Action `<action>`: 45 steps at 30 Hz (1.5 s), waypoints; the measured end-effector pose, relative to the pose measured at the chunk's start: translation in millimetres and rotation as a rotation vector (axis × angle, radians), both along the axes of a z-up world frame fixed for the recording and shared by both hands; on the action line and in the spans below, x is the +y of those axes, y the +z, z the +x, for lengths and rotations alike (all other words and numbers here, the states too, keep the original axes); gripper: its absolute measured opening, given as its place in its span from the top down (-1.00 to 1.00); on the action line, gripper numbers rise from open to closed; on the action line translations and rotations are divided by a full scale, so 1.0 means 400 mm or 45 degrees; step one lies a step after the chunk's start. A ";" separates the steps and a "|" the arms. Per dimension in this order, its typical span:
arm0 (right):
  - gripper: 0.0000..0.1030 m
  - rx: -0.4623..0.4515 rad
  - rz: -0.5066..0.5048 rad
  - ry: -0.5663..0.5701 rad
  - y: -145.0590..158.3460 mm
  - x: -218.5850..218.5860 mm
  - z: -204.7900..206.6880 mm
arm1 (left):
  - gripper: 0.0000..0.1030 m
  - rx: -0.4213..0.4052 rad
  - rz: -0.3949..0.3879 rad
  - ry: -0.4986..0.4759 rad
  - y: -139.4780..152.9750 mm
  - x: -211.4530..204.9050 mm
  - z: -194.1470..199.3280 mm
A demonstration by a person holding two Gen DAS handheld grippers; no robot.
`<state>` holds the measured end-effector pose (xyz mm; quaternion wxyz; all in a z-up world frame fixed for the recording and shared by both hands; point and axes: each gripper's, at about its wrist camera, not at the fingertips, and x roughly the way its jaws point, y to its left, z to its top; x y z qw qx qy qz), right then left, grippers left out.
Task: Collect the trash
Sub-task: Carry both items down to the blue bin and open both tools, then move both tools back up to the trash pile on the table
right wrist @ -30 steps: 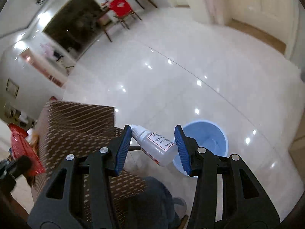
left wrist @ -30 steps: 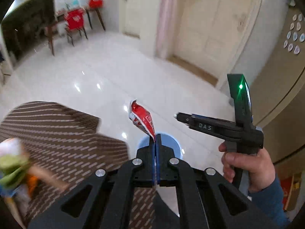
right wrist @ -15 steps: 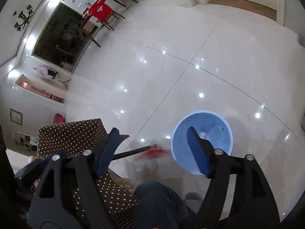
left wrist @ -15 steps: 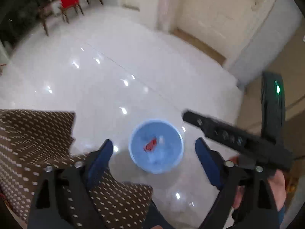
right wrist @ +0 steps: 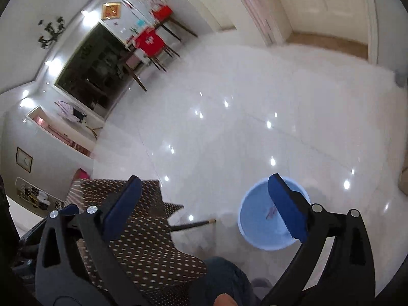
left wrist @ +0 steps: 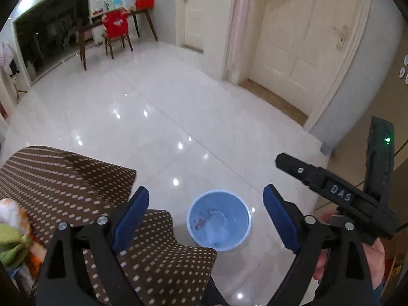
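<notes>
1. Left wrist view: the left gripper (left wrist: 205,210) has its jaws spread wide with nothing between them. The blue bin (left wrist: 218,220) stands on the white floor (left wrist: 165,117), framed in the gap between the jaws, with a red wrapper (left wrist: 199,222) and pale scraps inside. A brown dotted tablecloth (left wrist: 76,178) lies beneath the left jaw.
2. Right wrist view: the right gripper (right wrist: 204,204) is likewise wide apart and empty. The blue bin (right wrist: 257,219) sits behind the right jaw, partly hidden; the tablecloth (right wrist: 148,239) is by the left jaw.

A second ago the left gripper (left wrist: 205,219) pinched a red crinkled snack wrapper (left wrist: 199,222) and the right gripper (right wrist: 207,207) cradled a small white plastic bottle; now both gape empty, the wrapper lying inside the round light-blue plastic bin (left wrist: 219,242).
</notes>
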<state>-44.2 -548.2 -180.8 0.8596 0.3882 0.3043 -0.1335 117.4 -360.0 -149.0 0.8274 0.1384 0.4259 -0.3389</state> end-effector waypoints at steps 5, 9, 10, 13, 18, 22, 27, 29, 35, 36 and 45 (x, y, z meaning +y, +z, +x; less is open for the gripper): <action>-0.88 -0.088 -0.115 0.041 0.113 0.080 -0.012 | -0.75 -0.092 -0.070 0.024 0.083 0.085 -0.037; -0.88 -0.144 -0.194 0.100 0.197 0.165 -0.004 | -0.76 -0.167 -0.121 0.055 0.145 0.156 -0.064; -0.88 -0.156 -0.212 0.119 0.218 0.189 -0.001 | -0.76 -0.196 -0.144 0.064 0.162 0.184 -0.072; -0.88 -0.183 -0.270 0.174 0.270 0.264 0.010 | -0.78 -0.249 -0.176 0.092 0.197 0.244 -0.088; -0.88 -0.210 -0.351 0.261 0.332 0.364 0.034 | -0.79 -0.305 -0.225 0.156 0.243 0.359 -0.102; -0.88 -0.238 -0.380 0.339 0.365 0.442 0.054 | -0.79 -0.343 -0.251 0.223 0.252 0.446 -0.111; -0.88 -0.250 -0.424 0.443 0.384 0.539 0.089 | -0.79 -0.403 -0.261 0.317 0.261 0.561 -0.116; -0.88 -0.236 -0.438 0.493 0.379 0.584 0.115 | -0.79 -0.426 -0.251 0.360 0.253 0.619 -0.123; -0.88 -0.201 -0.466 0.640 0.328 0.693 0.148 | -0.79 -0.525 -0.161 0.523 0.217 0.797 -0.125; -0.88 -0.195 -0.471 0.657 0.322 0.710 0.151 | -0.79 -0.545 -0.146 0.552 0.212 0.830 -0.122; -0.88 -0.110 -0.466 0.773 0.259 0.783 0.240 | -0.83 -0.543 0.011 0.641 0.155 0.987 -0.042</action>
